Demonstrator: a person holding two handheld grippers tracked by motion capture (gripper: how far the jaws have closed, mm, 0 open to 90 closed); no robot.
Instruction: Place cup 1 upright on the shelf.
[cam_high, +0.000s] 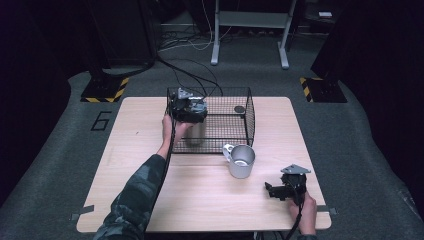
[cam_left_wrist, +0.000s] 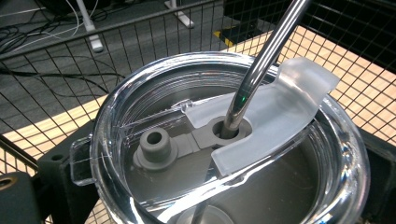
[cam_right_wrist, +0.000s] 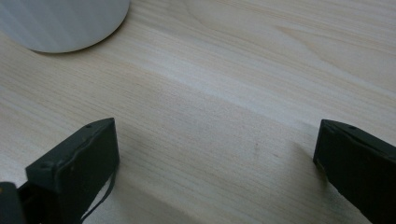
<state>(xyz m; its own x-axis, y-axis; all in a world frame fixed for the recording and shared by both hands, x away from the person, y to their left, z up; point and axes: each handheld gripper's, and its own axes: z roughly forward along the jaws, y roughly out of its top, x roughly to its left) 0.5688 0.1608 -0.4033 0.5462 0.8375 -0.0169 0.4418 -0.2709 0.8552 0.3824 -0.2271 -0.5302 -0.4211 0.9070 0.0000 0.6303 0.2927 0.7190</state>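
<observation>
Inside the black wire-mesh basket (cam_high: 248, 116) at the far side of the pale wooden desk (cam_high: 200, 200), my left gripper (cam_high: 189, 109) stands over a steel tumbler with a clear plastic lid (cam_left_wrist: 224, 140). In the left gripper view my fingers flank the lid's rim closely on both sides, so I judge them pinched on the tumbler just under the lid, though the contact itself is hidden by the rim. I hold it high on the body because the basket walls leave no room for a sideways approach; coming from above keeps my hand clear of the mesh. A shiny metal straw (cam_left_wrist: 261, 60) rises through the grey hole in the lid and leans toward the far right, so I keep the tumbler upright to stop the straw swinging against the wire.

My right gripper (cam_high: 280, 191) rests low near the front right of the desk, its fingers (cam_right_wrist: 74, 163) spread wide with bare wood between them, gripping nothing. It waits there out of the way, pointing toward the brushed metal mug with a handle (cam_high: 241, 161), which stands on the desk just outside the basket's front wall. From that spot I judge it well placed to take the mug next, or to steady the basket if the tumbler catches.
</observation>
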